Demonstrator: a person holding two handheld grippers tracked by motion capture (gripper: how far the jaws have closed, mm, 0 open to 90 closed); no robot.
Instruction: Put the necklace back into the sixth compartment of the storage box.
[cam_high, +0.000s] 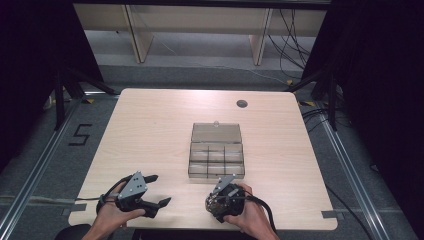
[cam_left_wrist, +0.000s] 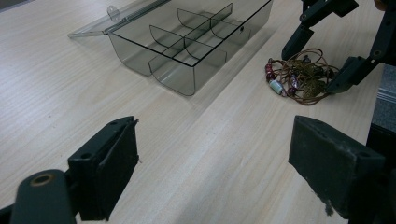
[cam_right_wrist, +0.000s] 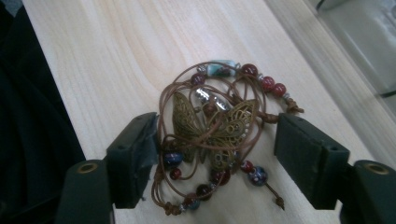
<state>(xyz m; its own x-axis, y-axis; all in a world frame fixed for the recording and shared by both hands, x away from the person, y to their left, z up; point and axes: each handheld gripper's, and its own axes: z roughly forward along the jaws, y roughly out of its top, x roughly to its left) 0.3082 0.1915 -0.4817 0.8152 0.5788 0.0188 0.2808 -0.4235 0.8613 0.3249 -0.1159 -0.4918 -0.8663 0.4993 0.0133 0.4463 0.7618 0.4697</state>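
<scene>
The right gripper (cam_right_wrist: 212, 154) is straddling the bracelet (cam_right_wrist: 215, 135) mid-frame, jaws spread, not yet clenched. The left gripper (cam_left_wrist: 212, 163) is idling released at lower frame. Loose cord loops risk slipping free or snagging when pinched.

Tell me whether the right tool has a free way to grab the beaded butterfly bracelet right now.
Probably yes. The right tool is open with a jaw on either side of the beaded butterfly bracelet, which lies loose on the table; nothing sits between them. The left jaw already touches the cord. Closing should catch it.
</scene>
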